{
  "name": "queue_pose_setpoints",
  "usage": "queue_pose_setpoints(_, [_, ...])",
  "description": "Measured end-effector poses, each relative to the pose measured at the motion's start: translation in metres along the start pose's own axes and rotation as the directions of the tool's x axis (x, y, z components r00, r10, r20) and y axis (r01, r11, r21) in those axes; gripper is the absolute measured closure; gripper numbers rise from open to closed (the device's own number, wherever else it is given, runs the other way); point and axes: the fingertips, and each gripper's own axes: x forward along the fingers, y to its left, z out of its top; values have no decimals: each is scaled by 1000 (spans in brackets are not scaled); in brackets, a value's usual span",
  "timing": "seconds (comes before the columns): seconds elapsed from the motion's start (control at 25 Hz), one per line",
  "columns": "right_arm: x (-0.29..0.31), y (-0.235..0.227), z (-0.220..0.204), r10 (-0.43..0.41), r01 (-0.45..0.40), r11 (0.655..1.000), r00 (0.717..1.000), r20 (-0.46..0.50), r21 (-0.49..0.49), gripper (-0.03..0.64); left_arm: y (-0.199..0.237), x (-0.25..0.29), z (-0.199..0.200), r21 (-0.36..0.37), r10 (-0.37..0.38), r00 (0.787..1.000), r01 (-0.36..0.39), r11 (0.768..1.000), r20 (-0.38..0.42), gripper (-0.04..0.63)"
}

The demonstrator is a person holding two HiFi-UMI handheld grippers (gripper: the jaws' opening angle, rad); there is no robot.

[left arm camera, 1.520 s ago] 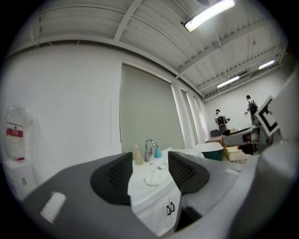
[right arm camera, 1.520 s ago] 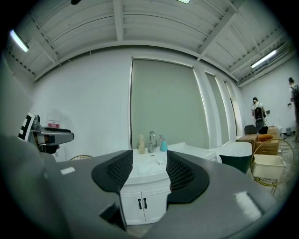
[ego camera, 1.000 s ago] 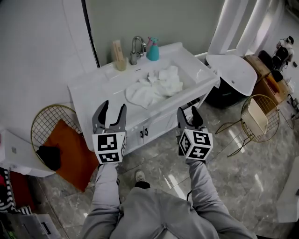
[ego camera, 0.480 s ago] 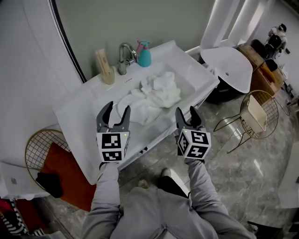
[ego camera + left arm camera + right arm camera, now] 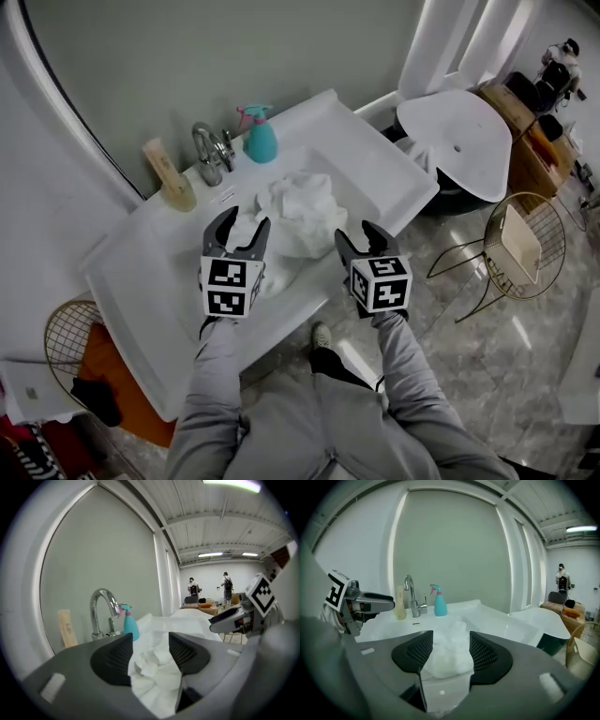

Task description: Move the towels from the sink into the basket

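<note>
A heap of white towels [image 5: 300, 208] lies in the basin of the white sink [image 5: 386, 183]. My left gripper [image 5: 237, 230] hangs open over the sink's near part, its tips at the heap's left edge. In the left gripper view the towels [image 5: 154, 679] show between and beyond the spread jaws of that gripper [image 5: 150, 652], unpinched. My right gripper [image 5: 365, 239] is open at the sink's front rim, short of the heap. Its own view has the towels [image 5: 449, 645] ahead of the gripper [image 5: 450, 655]. A gold wire basket [image 5: 58, 330] with an orange cloth stands on the floor at left.
A chrome faucet [image 5: 208, 153], a teal spray bottle [image 5: 260, 141] and a tan bottle [image 5: 169, 181] line the back of the sink. A second gold wire basket [image 5: 518, 236] stands on the floor at right, near a white tub [image 5: 457, 133].
Both grippers have moved forward and down from in front of the vanity to over the sink's near rim. Their jaws stay equally spread. The towels have not moved.
</note>
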Motion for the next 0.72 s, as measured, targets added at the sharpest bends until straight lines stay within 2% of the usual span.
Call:
queue_pose_setpoints(0.2, [55,-27,-12,103,-123,985,982,-160,-120,381,-10,76,-15,-30,-52,990,49,998,-127,320])
queue_pose_setpoints(0.32, [83,-34,-20,157,-194,971,958,-238,-142,362,-7,108,-31,-54,-47,981,37,998,-187,316])
queue_pose_setpoints(0.52, [131,-31,-23,219,-283,943,923,-318,-172,354,4,137,-45,-101,-14,975,-8,995,-222,314])
queue_pose_setpoints(0.72, [178,-24,-34,234,-321,932,887,-398,-167,353,16,148,-66,-130,-8,964,-27,991,-265,314])
